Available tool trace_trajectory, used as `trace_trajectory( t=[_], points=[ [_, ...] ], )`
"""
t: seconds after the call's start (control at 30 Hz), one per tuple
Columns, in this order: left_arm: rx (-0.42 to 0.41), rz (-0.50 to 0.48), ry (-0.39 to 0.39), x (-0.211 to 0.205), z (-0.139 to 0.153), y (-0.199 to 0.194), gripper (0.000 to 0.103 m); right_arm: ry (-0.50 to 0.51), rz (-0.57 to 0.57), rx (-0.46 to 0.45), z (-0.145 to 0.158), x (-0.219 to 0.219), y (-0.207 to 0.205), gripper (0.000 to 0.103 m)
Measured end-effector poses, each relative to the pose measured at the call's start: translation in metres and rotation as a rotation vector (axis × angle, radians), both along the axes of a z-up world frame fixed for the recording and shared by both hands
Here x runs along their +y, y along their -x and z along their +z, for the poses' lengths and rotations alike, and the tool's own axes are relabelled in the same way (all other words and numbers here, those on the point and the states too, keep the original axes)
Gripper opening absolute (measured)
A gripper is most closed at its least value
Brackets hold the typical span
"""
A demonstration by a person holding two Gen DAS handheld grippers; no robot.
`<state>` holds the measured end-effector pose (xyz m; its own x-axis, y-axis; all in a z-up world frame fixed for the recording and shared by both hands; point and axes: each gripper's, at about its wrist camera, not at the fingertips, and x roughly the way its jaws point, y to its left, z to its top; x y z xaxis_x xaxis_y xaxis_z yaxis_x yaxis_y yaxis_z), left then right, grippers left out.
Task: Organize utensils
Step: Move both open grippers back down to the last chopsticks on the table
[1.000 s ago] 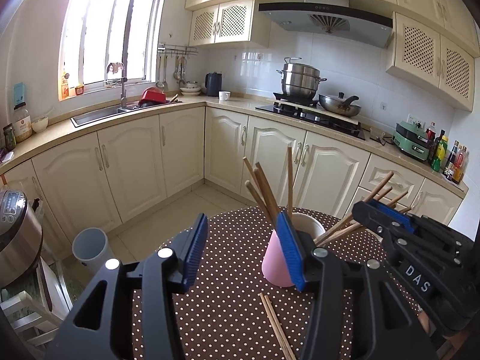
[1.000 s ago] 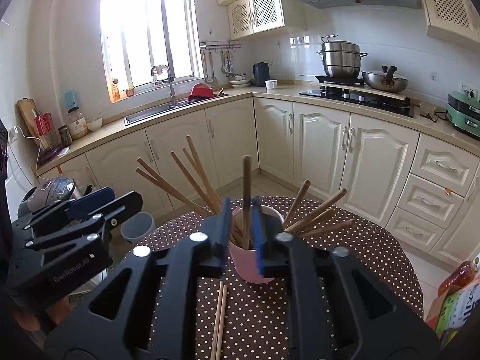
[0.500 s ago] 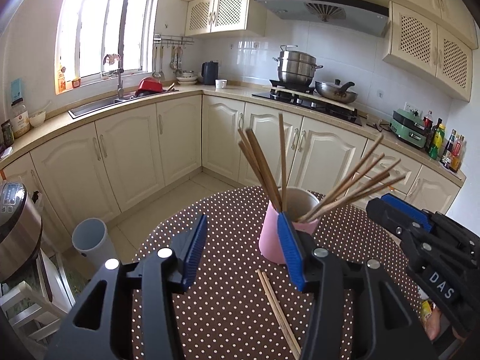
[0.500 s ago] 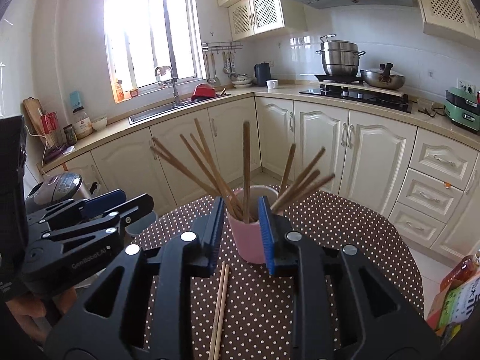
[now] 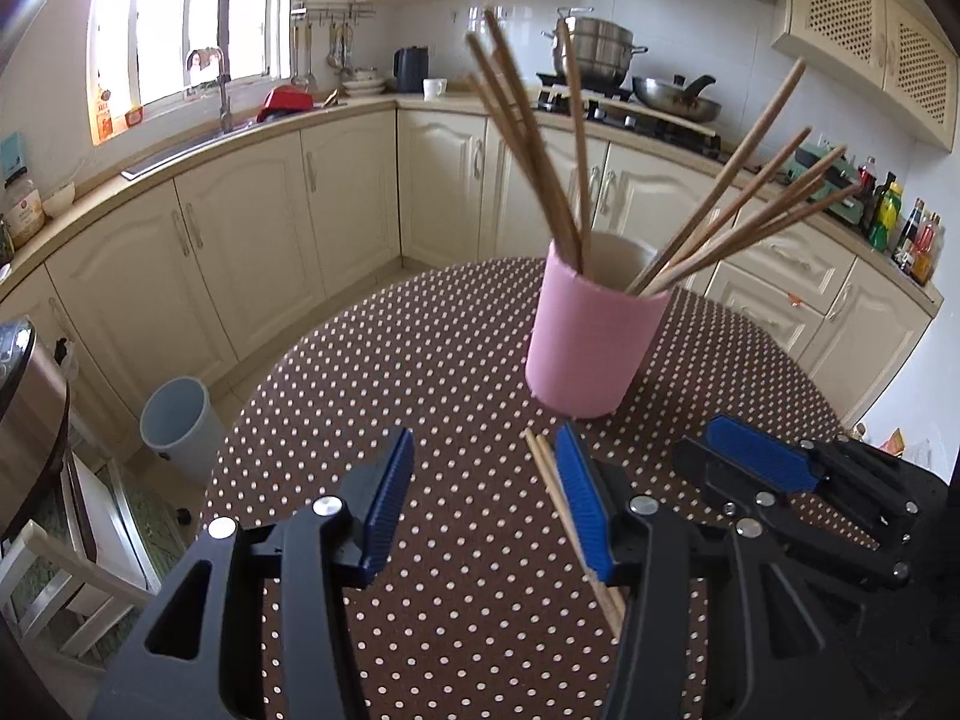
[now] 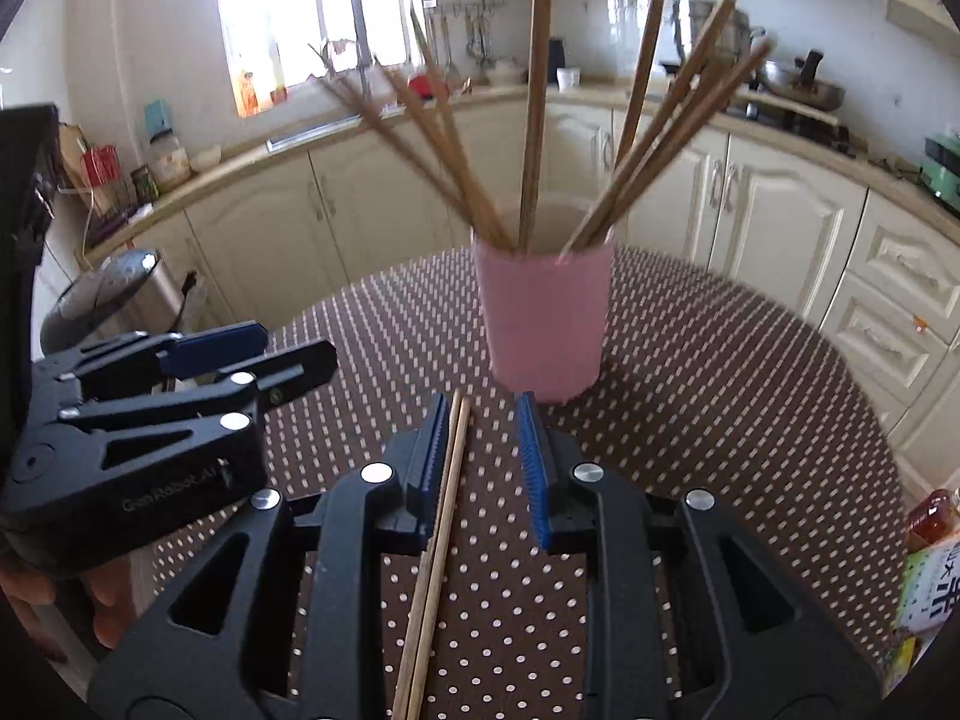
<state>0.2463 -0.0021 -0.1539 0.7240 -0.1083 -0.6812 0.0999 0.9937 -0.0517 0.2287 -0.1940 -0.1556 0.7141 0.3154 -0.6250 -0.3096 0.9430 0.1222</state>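
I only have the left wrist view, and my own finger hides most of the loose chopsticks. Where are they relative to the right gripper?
Observer: The loose chopsticks lie between the open jaws of the right gripper, close beside its left pad.
Operator: Pinched?
Observer: No, a clear gap shows on the right pad's side.
Operator: How do they lie?
Observer: Two sticks side by side on the table, tips toward the pink cup.
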Motion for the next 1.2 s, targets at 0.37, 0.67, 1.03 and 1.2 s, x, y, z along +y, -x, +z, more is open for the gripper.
trace_trajectory(
  t=[0.37, 0.67, 1.03, 1.2],
  points=[
    [0.075, 0.045, 0.014, 0.018, -0.030, -0.010, 0.049, 0.016, 0.037, 0.132, -0.044, 0.015, -0.014, 0.024],
    [0.091, 0.051, 0.013, 0.020, -0.038, -0.010, 0.049, 0.038, 0.035, 0.173, -0.059, 0.021, -0.022, 0.024],
    [0.112, 0.055, 0.016, 0.022, -0.043, -0.012, 0.049, 0.082, 0.052, 0.199, -0.067, 0.041, -0.036, 0.024],
    [0.134, 0.057, 0.012, 0.020, -0.047, -0.017, 0.049, 0.146, 0.060, 0.201, -0.066, 0.057, -0.045, 0.023]
  ],
)
